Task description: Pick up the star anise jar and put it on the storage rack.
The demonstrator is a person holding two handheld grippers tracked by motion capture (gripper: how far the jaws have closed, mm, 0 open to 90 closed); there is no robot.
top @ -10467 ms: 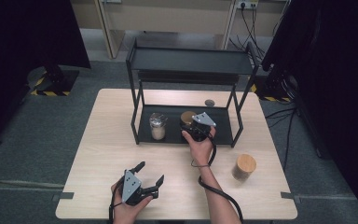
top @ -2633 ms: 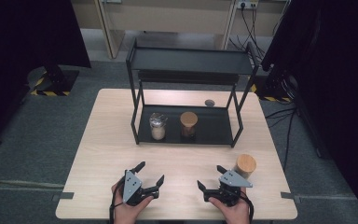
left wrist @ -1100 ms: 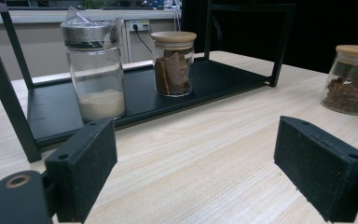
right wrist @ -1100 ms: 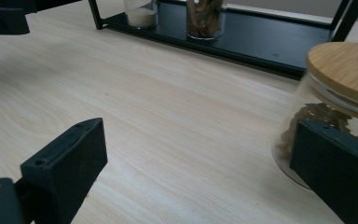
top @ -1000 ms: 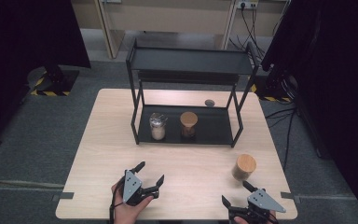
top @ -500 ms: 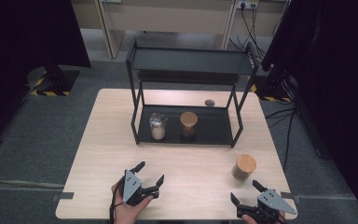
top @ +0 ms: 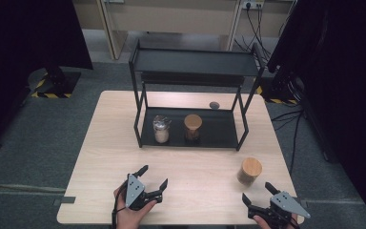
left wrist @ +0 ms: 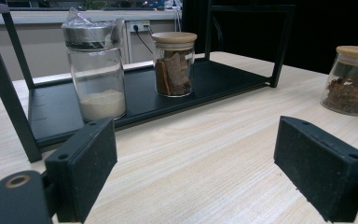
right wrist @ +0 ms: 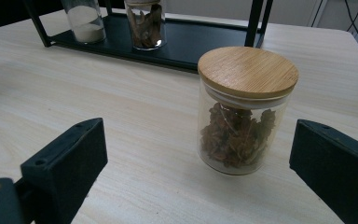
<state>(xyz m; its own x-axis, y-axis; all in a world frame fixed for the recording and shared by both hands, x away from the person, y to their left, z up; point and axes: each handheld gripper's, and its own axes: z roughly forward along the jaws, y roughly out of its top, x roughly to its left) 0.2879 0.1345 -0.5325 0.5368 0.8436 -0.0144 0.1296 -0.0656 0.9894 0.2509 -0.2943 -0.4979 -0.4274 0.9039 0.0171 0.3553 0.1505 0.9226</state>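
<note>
Risk of tipping: right tool (top: 259, 196), jaws wide apart and empty, sits at 5 o'clock on the pale wooden counter (top: 109, 143); the round glass jar with a bamboo lid and dried brown leaves (top: 249, 171) stands just beyond it at 4 o'clock, and a jaw clipping its wall on the way in could knock it over.
Risk of slipping: smooth glass and a loose-looking lid; a grip taken too high may lift the lid alone.
Risk at the rack: black metal two-tier rack (top: 194, 61) at 12 o'clock has upright posts the jar could strike.
Left tool: left tool (top: 152, 178) at 7 o'clock, jaws apart, holding nothing.
Count, jars: three — the loose one, a bamboo-lidded jar of brown bark (top: 192, 127) and a metal-capped jar of white powder (top: 161, 129) on the lower shelf.
Count, tools: two.
Count, racks: one.
</note>
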